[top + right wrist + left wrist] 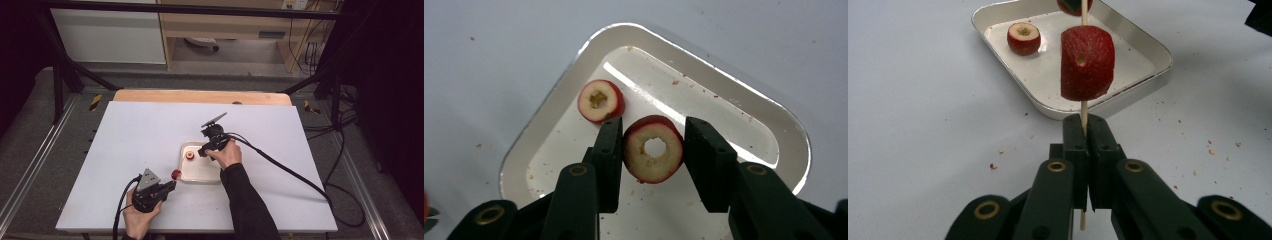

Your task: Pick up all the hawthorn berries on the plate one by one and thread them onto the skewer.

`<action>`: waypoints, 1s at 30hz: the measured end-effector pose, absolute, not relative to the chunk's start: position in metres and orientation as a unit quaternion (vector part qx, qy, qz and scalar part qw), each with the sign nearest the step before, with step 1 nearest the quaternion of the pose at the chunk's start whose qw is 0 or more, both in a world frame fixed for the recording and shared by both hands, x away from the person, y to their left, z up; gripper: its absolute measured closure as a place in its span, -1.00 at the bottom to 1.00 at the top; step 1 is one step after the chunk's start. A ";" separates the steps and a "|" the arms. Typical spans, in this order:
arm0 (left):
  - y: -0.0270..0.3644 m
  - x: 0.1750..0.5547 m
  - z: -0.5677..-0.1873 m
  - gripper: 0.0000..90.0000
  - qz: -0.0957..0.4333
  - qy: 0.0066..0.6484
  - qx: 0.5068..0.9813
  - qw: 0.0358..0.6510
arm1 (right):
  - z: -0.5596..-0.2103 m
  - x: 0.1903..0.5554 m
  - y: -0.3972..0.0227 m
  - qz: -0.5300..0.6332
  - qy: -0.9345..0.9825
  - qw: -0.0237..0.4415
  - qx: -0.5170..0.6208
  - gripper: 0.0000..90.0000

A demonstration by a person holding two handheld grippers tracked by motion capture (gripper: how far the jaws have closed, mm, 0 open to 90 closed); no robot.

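- Clearly the work is threading fruit rings onto a skewer (1083, 107), and the pick-up of the next ring is the step in hand.
- Left tool (1083, 131): jaws closed tight on the skewer, which stands upright in the left gripper view with one red piece (1087, 63) already threaded and another above it at the frame's top edge.
- Right tool (651, 150): jaws narrowed around a cored ring (653, 148) over the tray (724, 80); the ring sits against one jaw and a slim gap shows at the other, so I judge the grip not yet firm.
- Tray: shallow, white, on the table (140, 130); it holds a second ring (600, 101) lying flat near one corner, plus crumbs.
- Next move, as I judge it: finish the pinch, lift the ring, carry it to the skewer tip and line up its hole with the point.
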State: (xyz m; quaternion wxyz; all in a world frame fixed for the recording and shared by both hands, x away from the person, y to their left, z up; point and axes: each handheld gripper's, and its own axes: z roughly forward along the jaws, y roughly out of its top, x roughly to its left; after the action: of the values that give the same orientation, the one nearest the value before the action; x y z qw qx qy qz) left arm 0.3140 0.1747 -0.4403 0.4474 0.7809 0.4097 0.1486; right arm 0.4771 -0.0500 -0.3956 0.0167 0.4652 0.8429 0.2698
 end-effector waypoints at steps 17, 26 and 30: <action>0.164 0.313 -0.440 0.96 0.148 0.410 0.776 0.455 | -0.377 0.447 -0.080 0.375 0.805 0.028 0.458 0.36; 0.153 0.312 -0.439 0.96 0.144 0.418 0.768 0.463 | -0.379 0.429 -0.105 0.505 0.725 0.010 0.468 0.36; 0.148 0.311 -0.438 0.96 0.140 0.420 0.765 0.468 | -0.380 0.422 -0.109 0.535 0.703 0.014 0.469 0.36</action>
State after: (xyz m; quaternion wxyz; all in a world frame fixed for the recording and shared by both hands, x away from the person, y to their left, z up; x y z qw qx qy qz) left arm 0.3107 0.1482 -0.4383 0.4679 0.7649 0.4201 0.1396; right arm 0.4218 -0.1095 -0.3801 0.0136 0.4688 0.7026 0.5352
